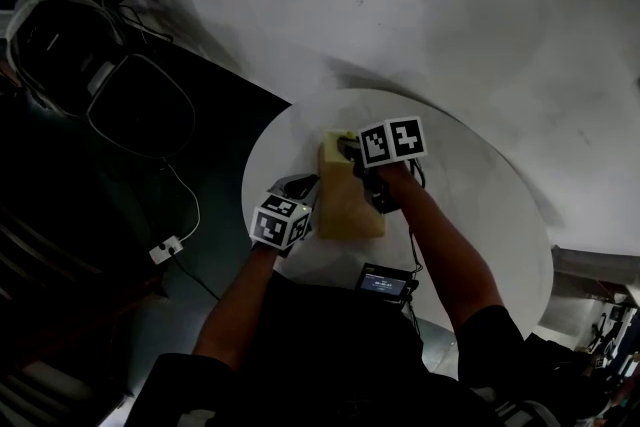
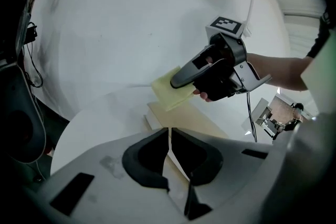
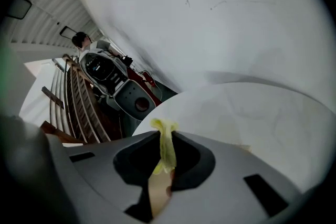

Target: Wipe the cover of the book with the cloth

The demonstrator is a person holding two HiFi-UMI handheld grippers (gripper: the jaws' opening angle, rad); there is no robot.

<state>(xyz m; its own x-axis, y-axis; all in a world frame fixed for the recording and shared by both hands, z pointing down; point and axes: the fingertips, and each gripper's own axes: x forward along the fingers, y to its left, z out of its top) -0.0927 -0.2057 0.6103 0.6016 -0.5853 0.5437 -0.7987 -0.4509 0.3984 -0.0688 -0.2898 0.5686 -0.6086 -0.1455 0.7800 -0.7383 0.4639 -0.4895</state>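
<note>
Round white tabletop (image 1: pixel 480 215) carries the tan book (image 1: pixel 350 205), long axis pointing away from the person. The left claw (image 1: pixel 305 185) is closed, apparently on its near-left edge. The right claw (image 1: pixel 352 153) pinches the yellow cloth (image 3: pixel 165 144) over the far end.

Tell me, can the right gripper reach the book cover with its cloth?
Probably yes: the right gripper, shut on the cloth, hangs just over the book with nothing between; the left gripper is at its near edge.

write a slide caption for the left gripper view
Left gripper pinches the book's near edge; right gripper holds the yellow cloth at its far end, on the white table.
</note>
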